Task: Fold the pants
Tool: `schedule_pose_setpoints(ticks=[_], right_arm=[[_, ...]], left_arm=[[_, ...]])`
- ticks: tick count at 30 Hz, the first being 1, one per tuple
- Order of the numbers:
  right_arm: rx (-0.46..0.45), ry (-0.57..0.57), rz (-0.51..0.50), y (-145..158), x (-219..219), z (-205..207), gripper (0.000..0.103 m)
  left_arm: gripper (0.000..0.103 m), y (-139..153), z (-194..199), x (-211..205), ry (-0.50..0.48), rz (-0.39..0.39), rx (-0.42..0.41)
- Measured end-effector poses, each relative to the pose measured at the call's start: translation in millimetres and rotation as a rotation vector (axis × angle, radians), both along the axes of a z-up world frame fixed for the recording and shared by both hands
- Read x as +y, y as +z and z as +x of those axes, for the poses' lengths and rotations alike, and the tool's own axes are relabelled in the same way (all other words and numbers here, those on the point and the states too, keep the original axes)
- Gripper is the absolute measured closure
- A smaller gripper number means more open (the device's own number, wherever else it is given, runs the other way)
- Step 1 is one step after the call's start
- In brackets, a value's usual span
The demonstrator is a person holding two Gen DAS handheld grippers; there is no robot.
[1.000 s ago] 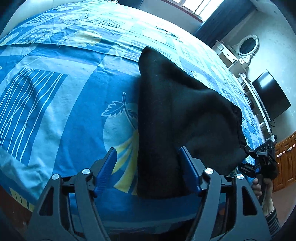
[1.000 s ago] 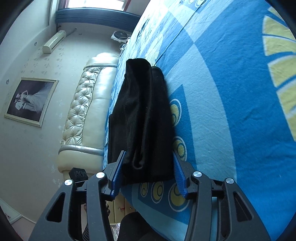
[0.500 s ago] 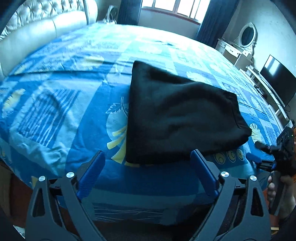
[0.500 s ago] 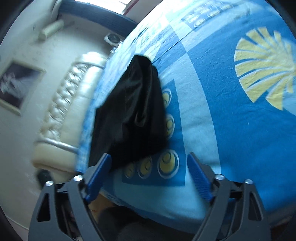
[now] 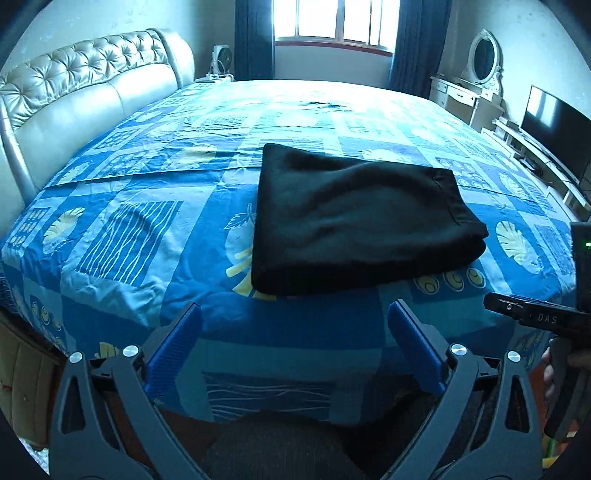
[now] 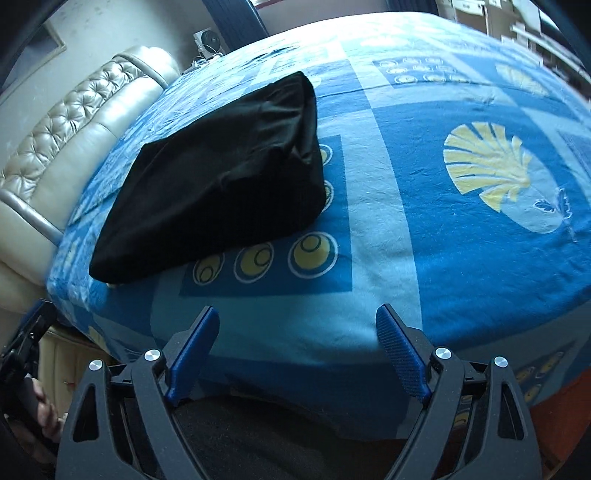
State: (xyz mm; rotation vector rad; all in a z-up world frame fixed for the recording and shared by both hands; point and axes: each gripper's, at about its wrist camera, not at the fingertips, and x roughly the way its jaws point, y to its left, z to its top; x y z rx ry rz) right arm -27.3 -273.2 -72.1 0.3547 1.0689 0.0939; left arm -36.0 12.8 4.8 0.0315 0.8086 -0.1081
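Note:
The black pants (image 5: 354,225) lie folded into a thick rectangle on the blue patterned bed (image 5: 129,236), near its front edge. My left gripper (image 5: 293,306) hovers short of the bundle's near edge; its jaws are opening and nothing is between them. In the right wrist view the pants (image 6: 221,177) sit up and to the left of my right gripper (image 6: 297,309), which is open and empty over the bed's edge (image 6: 369,229). The right gripper's body (image 5: 535,317) shows at the right of the left wrist view.
A tufted cream headboard (image 5: 85,88) runs along the left side of the bed. A television (image 5: 554,125) and a white dresser with an oval mirror (image 5: 480,55) stand at the right. A window (image 5: 332,22) is behind. The person's legs are below both grippers.
Both grippers have let go of the pants' near edge, opened wide and drawn back and up. The bundle now lies flat on the bed, farther from the fingers.

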Motion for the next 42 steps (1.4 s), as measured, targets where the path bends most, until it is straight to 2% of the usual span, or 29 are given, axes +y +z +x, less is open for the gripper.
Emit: schedule_pose_setpoints(ticks=[5,9,13,20,26,34,42], right_arm=[[-0.038,0.030,-0.043,6.3,14.5,-4.5,0.017],[-0.080,0.032,-0.083,11.8,19.8,-6.7,0.017],[-0.091,0.023,-0.104,13.4,20.0,-7.9,0.017],[-0.090,0.036,-0.125,9.4,26.9,-6.7,0.017],[-0.089,0.062,-0.138,7.7,33.1,-7.4,0.017],[-0.092,0.038,-0.135,9.7,26.3,-6.1,0.017],[-0.089,0.026,-0.137,9.4,24.5,-6.5,0.017]], left_arm=[[0.003,-5.7,-2.7,1.6,0.045,-0.006,0.002],[0.003,-7.1,-1.5,-0.4,0.045,0.016,-0.004],[0.003,-6.8,-3.0,-1.0,0.043,0.004,-0.025],[0.003,-6.9,-1.1,-2.7,0.026,-0.016,-0.004],[0.003,-8.5,0.5,-4.8,0.032,0.010,0.007],[0.003,-8.9,-1.3,-9.9,0.021,0.046,-0.004],[0.003,-11.4,1.0,-7.5,0.032,0.032,0.022]])
